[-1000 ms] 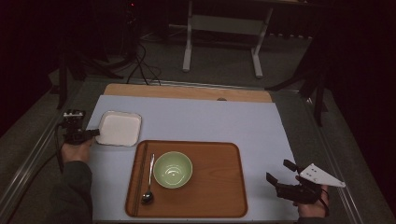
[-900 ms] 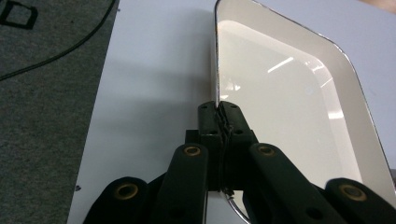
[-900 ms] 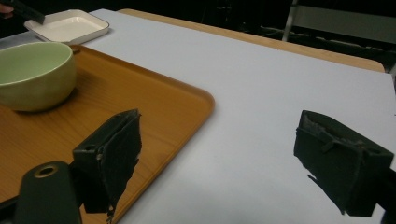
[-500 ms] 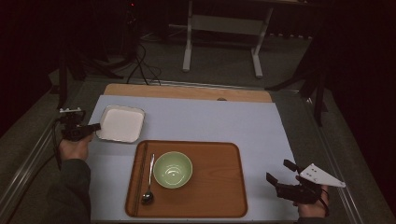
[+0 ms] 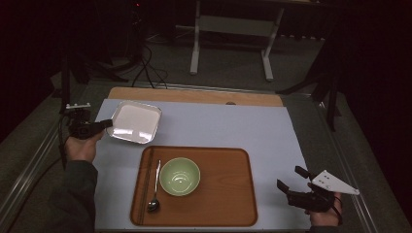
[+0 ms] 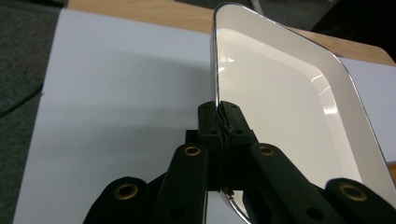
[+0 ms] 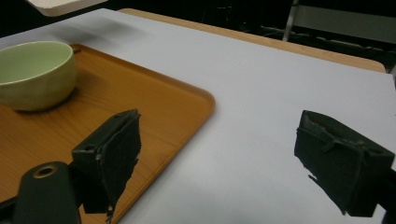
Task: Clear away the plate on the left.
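Near the tabletop's far left corner: one white rectangular dish (image 5: 134, 122), lifted and tilted, pinched at its rim alone by the left gripper (image 5: 104, 124)'s clamped jaws, liable to swivel or slip free; right gripper (image 5: 286, 187) idle, jaws apart.

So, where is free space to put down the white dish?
The wooden tray is bare right of the green bowl. The blue mat is bare behind the tray and along its right side. Crowded: the tray's left, with the spoon beside the bowl.
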